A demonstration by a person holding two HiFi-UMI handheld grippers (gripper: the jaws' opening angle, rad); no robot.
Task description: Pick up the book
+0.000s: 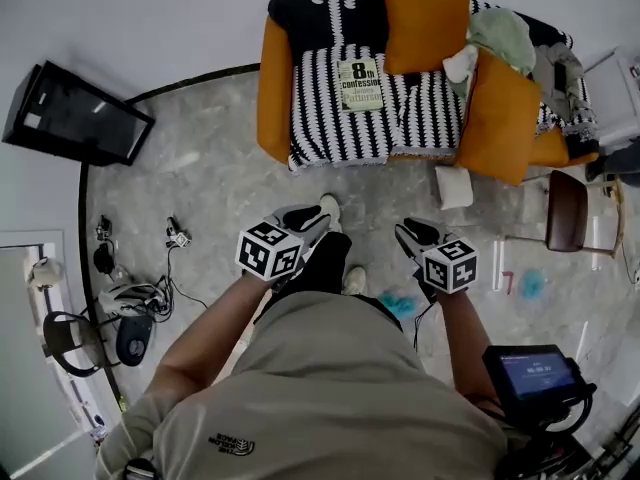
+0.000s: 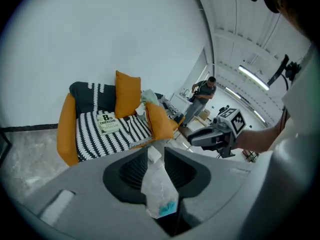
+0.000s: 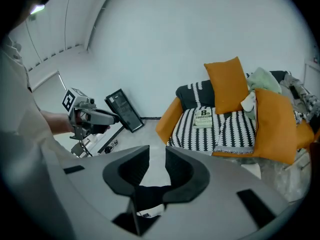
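Gaping empty, left gripper [image 2: 156, 153] and right gripper [image 3: 157, 156] face the rectangular book [image 1: 360, 84] on a striped knit throw [image 1: 335, 130].

Studio mock-up of a lounge, orange sofa [image 1: 275, 88], cushions [image 1: 425, 13], floor cables [image 1: 150, 293]

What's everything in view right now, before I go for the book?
book: one, pale with black print, flat on the throw
sofa: one, orange, against the wall
throw: one, black-and-white striped, over the sofa seat
cushions: two, orange, one at the sofa back, one at its right end
clothes: one heap, mixed colours, sofa's right end
screen: one, black, by the wall, left
chair: one, brown, right of the sofa
roll: one, white, floor before the sofa
cables: one tangle, black, floor at left
left gripper: one, grey, open, empty
right gripper: one, grey, open, empty
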